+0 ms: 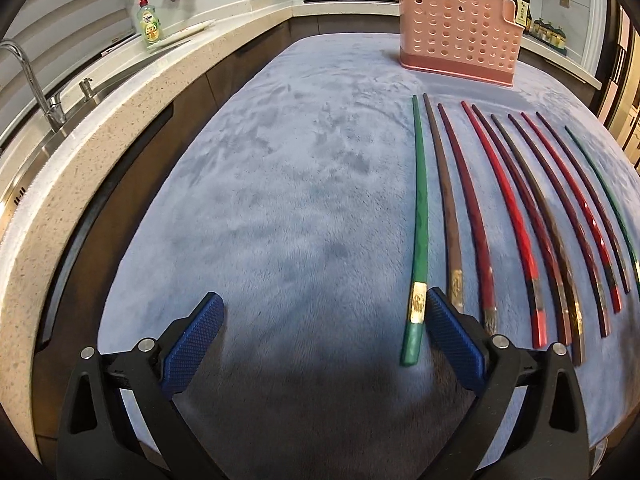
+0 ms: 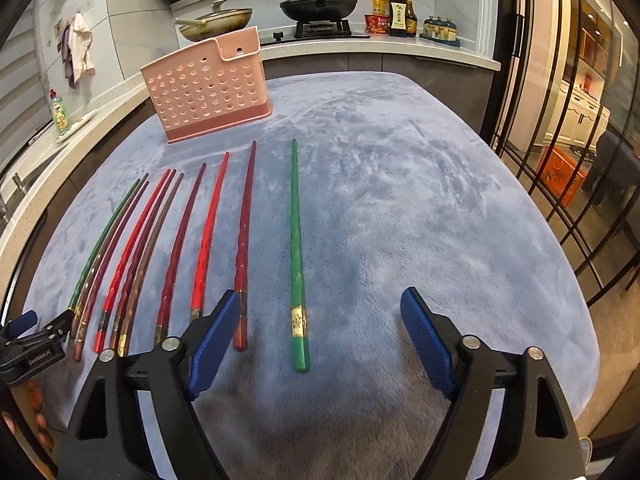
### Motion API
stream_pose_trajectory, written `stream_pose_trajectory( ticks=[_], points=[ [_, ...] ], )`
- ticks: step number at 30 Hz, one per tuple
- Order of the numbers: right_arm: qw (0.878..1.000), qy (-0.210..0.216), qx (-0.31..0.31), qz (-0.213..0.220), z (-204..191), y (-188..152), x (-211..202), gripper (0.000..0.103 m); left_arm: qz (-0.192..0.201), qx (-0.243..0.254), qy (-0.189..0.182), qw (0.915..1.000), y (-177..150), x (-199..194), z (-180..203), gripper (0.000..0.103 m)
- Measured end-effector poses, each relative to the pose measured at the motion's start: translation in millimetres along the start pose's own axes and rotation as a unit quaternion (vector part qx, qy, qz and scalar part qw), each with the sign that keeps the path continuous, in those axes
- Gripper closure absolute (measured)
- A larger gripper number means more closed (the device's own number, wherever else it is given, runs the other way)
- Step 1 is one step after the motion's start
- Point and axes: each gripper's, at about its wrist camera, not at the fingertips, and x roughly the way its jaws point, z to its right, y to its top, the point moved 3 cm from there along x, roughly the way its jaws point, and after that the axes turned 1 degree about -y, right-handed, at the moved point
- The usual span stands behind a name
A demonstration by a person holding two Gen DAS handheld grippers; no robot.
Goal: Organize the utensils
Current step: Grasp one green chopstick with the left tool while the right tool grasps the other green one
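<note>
Items on the blue plush cloth [image 2: 400, 200], listed left to right.

1. Left gripper [image 1: 324, 312]: jaws wide apart, nothing between the pads. Its right pad sits just beside the butt end of the leftmost green chopstick [image 1: 418, 216].
2. Pink perforated utensil holder [image 2: 210, 92]: upright at the far side of the cloth, well apart from both grippers. It reads as the destination.
3. Row of chopsticks [image 2: 168, 248]: red, dark red, brown and green, lying flat and roughly parallel, tips toward the holder, gilt bands near the butt ends. Some lie almost touching.
4. Single green chopstick [image 2: 297, 248]: set apart at the right end of the row, lying between the pads of the right gripper.
5. Right gripper [image 2: 320, 332]: jaws open, moderately wide, pressing on nothing. Its left pad overlaps the butt of the neighbouring dark red chopstick [image 2: 243, 240].

Handling note, by judgement: each stick is light, stiff and thin, with a lacquered finish likely to slip. The soft pile lets a stick sink slightly, so the pads need to come down low. The thicker faceted butt end near the gilt band offers the surest hold. Close neighbours risk being nudged.
</note>
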Motion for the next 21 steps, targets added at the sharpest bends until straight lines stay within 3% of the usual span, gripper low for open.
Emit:
stream_pose_trajectory(
  ticks=[5,11,13,17,18,21],
  points=[
    [1.0,0.006,0.001,-0.023,-2.1,-4.0,19.7,0.052,0.001,-0.008,-0.016,0.9998,2.2,2.9,-1.9,0.011],
    [1.0,-0.006,-0.018,-0.011,-5.6,-7.5,19.5,0.058,0.004,-0.009,-0.04,0.9991,0.2,-0.6,1.1,0.027],
    [1.0,-0.004,-0.016,-0.012,-4.4,-7.3,19.0,0.064,0.006,-0.002,-0.05,0.9987,-0.4,-4.3,5.0,0.041],
    [1.0,0.005,-0.019,-0.014,-4.0,-8.2,17.0,0.084,0.008,0.0,-0.063,0.998,-0.7,-8.5,8.1,0.061],
    [1.0,0.007,-0.02,-0.015,-4.3,-8.7,16.0,0.091,0.007,0.0,-0.063,0.998,-0.1,-9.0,8.0,0.07],
    [1.0,0.017,-0.017,-0.019,-2.8,-10.0,12.0,0.095,0.0,-0.009,-0.075,0.9972,1.6,-10.6,5.3,0.089]
  ],
)
